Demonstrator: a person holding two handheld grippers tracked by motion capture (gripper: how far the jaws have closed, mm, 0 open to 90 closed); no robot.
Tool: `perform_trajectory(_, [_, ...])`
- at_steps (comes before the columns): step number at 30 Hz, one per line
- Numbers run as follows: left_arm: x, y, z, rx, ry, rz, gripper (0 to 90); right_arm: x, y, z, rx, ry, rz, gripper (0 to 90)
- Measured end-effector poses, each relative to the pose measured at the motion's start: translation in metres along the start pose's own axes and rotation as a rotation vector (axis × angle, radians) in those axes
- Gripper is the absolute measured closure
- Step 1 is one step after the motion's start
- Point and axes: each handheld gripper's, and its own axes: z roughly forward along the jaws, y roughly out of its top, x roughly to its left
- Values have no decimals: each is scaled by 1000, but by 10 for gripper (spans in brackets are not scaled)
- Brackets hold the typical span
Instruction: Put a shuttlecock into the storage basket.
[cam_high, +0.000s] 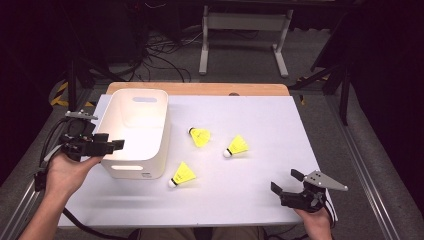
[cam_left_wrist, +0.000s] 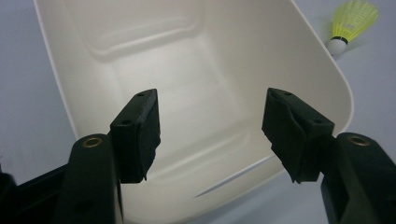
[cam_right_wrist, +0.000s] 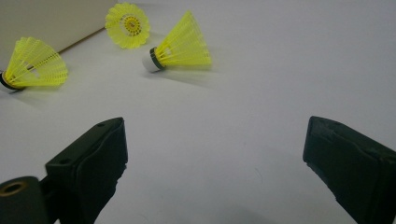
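Shuttlecocks, three of them, lie on the smooth white counter (cam_high: 250, 200), each a flared cone of bright yellow ribbed mesh ending in a small rounded white cork with a dark band. Seen from the high view, the nearest shuttlecock (cam_high: 182, 175) rests at about 6 o'clock of the group, close to the front corner of the bin, cork toward the person; the middle shuttlecock (cam_high: 200, 136) lies at about 11 o'clock from it, close beside the bin's right wall; the third shuttlecock (cam_high: 236, 147) sits at about 2 o'clock from the nearest one, well out on the open counter. The bin (cam_high: 137, 132) is a glossy cream plastic tub with rounded corners, thin walls and a slot handle cut into each end wall; its inside is bare and smooth, with a shallow moulded step near the base in the left gripper view. The left gripper (cam_high: 118, 145) hangs at the bin's near left corner, at roughly 9 o'clock of the counter, its matte black blocky jaws standing apart over the open bin with nothing between them. The right gripper (cam_high: 286, 181) sits low at about 5 o'clock of the counter, well apart from the shuttlecocks, its jaws spread wide and holding nothing, pointed toward the yellow cones.
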Motion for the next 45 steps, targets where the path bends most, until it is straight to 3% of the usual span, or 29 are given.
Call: perform_trajectory(45, [-52, 17, 27, 37, -108, 111, 370, 0, 0, 0, 5, 2, -7, 69])
